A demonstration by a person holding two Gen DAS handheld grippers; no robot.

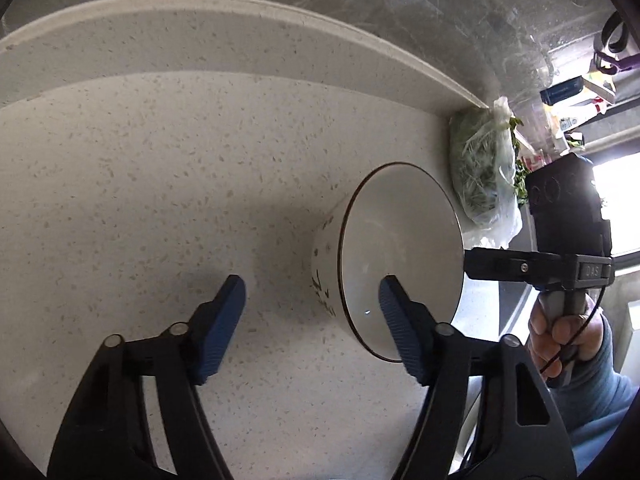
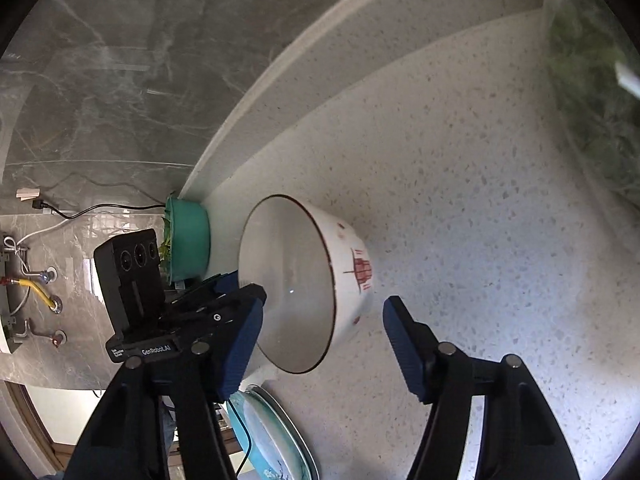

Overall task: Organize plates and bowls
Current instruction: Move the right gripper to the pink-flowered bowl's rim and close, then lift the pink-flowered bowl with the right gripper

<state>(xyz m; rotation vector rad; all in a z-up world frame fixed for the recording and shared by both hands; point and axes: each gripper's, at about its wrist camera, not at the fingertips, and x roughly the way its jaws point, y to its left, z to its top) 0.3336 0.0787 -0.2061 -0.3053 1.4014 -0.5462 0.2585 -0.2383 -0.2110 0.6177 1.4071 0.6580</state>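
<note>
Daylight entered from a blown-out window at 3 o'clock in left view. Soft gripper shadows fell across the speckled white stone countertop. Strong fisheye curvature bent the rims; dark vignette at corners. Clear plastic bag of greens blurred at 2 o'clock.

bagged greens, speckled countertop, marble wall

The black plastic body of the left gripper, seen from the right wrist camera, carried "GenRobot.AI" in white letters, with smaller white print beside it too fine to read. On the black plastic right gripper, seen from the left wrist camera, a grey raised block bore moulded letters that looked like "DAS".
</note>
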